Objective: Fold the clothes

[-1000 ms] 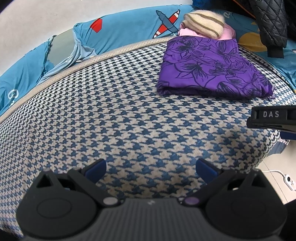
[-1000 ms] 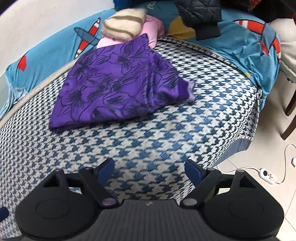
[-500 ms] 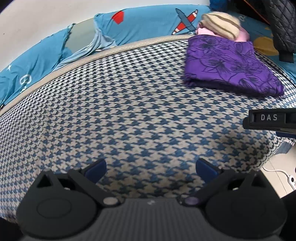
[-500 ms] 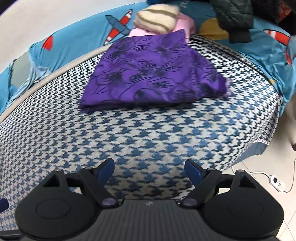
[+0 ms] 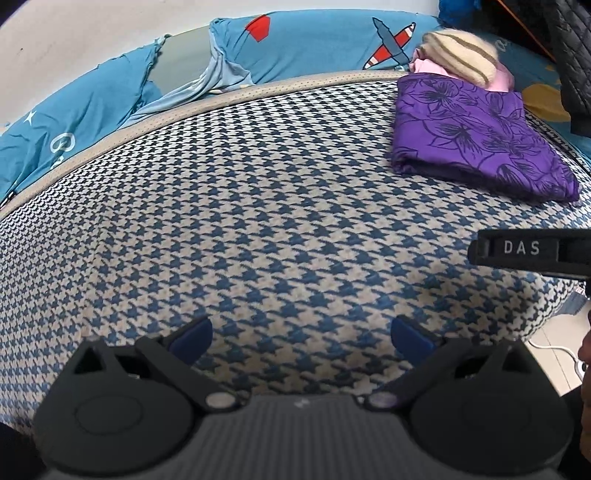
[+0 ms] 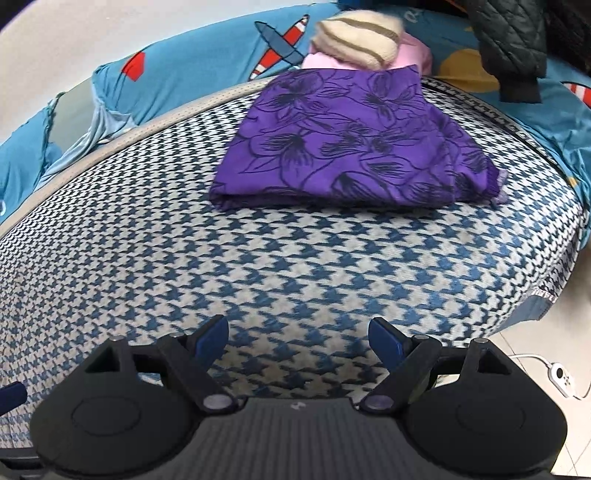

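Now left claw (image 5: 301, 338) spread, right claw (image 6: 298, 339) spread, folded purple garment (image 6: 351, 147) on houndstooth cover (image 6: 295, 266).

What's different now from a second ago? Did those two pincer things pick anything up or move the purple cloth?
Only the views shifted: both cameras swung a little, so the folded purple garment sits elsewhere in each picture. Nothing was taken hold of or let go. The left gripper and right gripper stay open and empty above the houndstooth cover. The garment and the striped knit bundle behind it lie as before.
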The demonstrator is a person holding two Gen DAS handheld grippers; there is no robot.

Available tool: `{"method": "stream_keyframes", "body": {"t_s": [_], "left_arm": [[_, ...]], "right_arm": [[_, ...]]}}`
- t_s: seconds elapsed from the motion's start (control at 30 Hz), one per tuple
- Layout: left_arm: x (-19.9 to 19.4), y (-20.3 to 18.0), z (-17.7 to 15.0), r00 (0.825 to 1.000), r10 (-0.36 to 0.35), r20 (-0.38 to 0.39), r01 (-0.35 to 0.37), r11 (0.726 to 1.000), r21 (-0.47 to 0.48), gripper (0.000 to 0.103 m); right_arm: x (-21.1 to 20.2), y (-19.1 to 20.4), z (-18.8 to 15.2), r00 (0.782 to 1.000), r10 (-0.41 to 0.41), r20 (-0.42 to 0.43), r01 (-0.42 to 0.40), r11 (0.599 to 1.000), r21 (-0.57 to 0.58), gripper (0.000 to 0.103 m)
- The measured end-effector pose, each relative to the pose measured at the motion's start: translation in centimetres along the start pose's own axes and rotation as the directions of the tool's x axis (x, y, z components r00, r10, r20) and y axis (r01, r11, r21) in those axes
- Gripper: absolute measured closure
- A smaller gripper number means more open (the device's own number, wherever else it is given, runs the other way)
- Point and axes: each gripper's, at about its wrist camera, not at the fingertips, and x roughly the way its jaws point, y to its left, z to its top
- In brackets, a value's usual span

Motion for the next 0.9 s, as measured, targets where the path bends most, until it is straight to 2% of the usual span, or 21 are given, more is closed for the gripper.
{"method": "stream_keyframes", "body": {"t_s": [0.17,0.4,0.9], "left_arm": [[0.3,1.6,-0.2,1.000,0.017,-0.006,-0.017,1.000,-0.020,0.000],[0.8,5.5,-0.2,0.999,0.051,-0.012,-0.052,0.994,-0.098,0.000],[1.1,13.5,-1.4,0.991,0.124,-0.045,-0.131,0.964,-0.233,0.000]], "right_arm": [[0.3,2.3,-0.2,1.000,0.023,-0.004,-0.023,0.999,-0.049,0.020],[0.7,6.1,-1.0,0.998,0.057,-0.013,-0.058,0.990,-0.125,0.020],[2.0,14.1,-2.7,0.988,0.151,-0.043,-0.157,0.952,-0.263,0.020]]}}
